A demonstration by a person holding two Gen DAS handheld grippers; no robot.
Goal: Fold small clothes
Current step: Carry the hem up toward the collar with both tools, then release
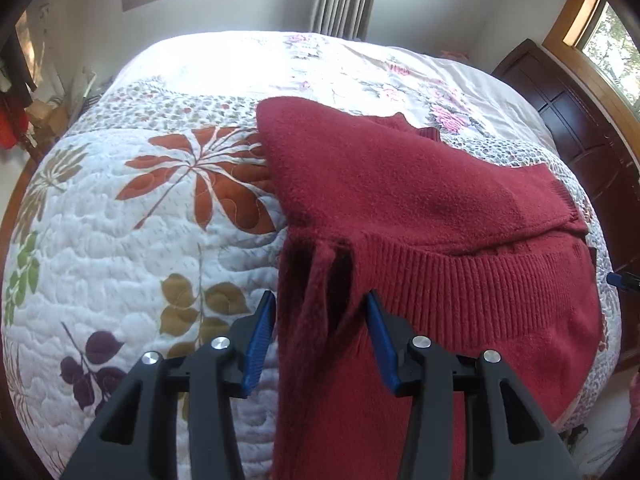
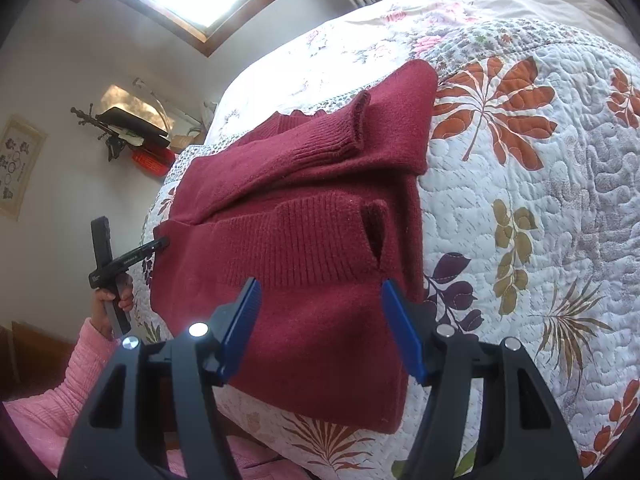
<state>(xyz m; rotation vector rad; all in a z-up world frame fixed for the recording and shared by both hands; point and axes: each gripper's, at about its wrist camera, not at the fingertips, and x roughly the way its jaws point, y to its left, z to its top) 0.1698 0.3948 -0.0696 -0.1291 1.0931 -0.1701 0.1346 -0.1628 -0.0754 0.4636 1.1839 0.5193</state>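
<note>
Sweater (image 2: 304, 216), dark red knit, lies part-folded on quilt (image 2: 520, 200); both hand-held grippers (image 1: 322, 312) (image 2: 318, 300) gape wide.

Right tongs (image 2: 320, 304) spread wide, blue pads either side of the maroon sweater's (image 2: 304, 208) ribbed hem, gripping nothing. Sweater partly folded on the leaf-print quilt (image 2: 520, 184). Left tongs (image 2: 160, 245) touch its far edge; pink sleeve (image 2: 72, 364) below.
</note>
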